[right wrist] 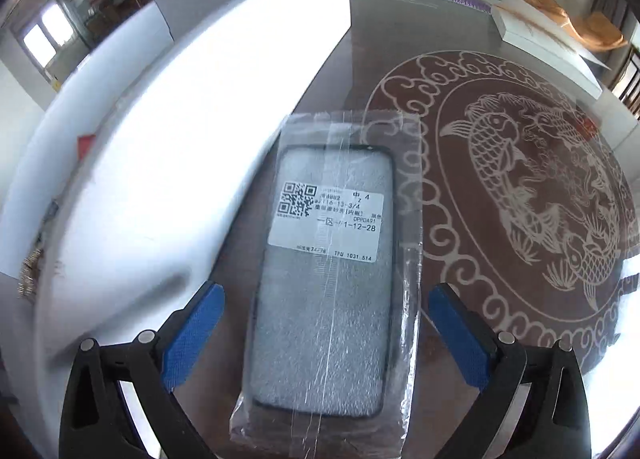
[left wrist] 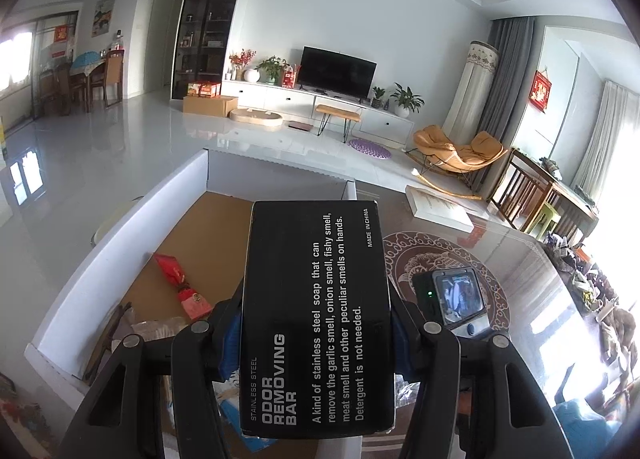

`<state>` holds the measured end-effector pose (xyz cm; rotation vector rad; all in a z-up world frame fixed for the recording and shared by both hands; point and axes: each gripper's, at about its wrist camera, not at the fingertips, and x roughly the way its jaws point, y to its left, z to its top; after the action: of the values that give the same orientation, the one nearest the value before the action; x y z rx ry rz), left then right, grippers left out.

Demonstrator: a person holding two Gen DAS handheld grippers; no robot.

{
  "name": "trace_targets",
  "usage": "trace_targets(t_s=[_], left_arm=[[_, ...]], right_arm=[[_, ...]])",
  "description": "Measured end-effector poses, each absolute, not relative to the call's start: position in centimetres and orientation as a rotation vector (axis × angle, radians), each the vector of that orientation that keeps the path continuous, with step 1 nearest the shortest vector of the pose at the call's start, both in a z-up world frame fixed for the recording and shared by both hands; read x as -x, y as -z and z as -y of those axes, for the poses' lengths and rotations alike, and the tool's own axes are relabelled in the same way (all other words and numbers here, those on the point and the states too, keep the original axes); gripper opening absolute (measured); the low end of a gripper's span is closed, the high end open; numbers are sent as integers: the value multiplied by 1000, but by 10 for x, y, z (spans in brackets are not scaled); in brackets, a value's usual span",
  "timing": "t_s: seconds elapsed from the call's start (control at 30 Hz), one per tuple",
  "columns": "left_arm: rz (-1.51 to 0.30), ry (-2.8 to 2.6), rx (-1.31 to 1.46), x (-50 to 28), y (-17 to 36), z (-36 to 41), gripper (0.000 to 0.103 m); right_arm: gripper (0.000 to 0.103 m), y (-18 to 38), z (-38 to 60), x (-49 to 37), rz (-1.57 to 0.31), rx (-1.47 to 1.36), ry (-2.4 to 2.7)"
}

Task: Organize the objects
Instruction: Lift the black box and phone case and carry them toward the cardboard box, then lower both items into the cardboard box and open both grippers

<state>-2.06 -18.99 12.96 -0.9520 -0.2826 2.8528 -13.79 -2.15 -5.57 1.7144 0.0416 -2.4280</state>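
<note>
Left gripper (left wrist: 316, 333): fingers clamped on one black odor-removing-bar box (left wrist: 316, 315), held above the white-walled cardboard box (left wrist: 120, 227), whose floor shows one red packet (left wrist: 180, 285) with bare room around it. Right gripper (right wrist: 326, 335): fingers spread wide, gripping nothing, straddling one bagged phone case (right wrist: 332, 283) flat on the surface (right wrist: 400, 19), just beside the box's outer wall; open surface to the right.

Black soap-bar box (left wrist: 316, 315) held above carton; bagged phone case (right wrist: 326, 279) flat on table.
</note>
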Motion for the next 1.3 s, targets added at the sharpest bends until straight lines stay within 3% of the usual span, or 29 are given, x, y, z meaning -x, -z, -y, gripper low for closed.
trace_targets(t_s=[0.03,0.07,0.1,0.23,0.3,0.4,0.47,0.67,0.83,0.97,1.0,1.2,1.3], left_arm=[[287,-2856,956,16,-128,196,57],[291,-2858,961,13,-126,198,57],[292,-2861,967,12,-124,200,57],[265,-2877,997,8,-115,207,57],[256,-2885,1018,8,-109,212,57],[253,-2904,1063,11,-98,223,57],[252,-2918,1101,17,-90,231,57],[219,-2937,1271,42,-59,251,57],[127,-2916,1494,58,-34,261,61],[27,-3014,1494,47,-38,268,100],[-19,-3054,1486,44,-41,266,103],[-238,-3195,1553,41,-58,254,103],[-212,-3148,1585,40,-58,249,103]], right_arm=[[100,61,21,138,-40,-1730,2412],[92,60,19,135,-45,-1700,2424],[76,57,17,131,-76,-1663,2444],[76,51,-24,118,131,-1651,2422],[75,42,-53,109,335,-1614,2404],[76,9,-78,96,553,-1484,2384],[76,-22,-73,92,605,-1378,2371],[76,-84,40,95,404,-1202,2258],[82,-58,123,112,188,-1242,2228],[82,-30,136,124,142,-1296,2231],[83,-28,131,124,167,-1296,2230],[95,-41,107,122,129,-1282,2319],[99,-50,109,118,42,-1280,2346]])
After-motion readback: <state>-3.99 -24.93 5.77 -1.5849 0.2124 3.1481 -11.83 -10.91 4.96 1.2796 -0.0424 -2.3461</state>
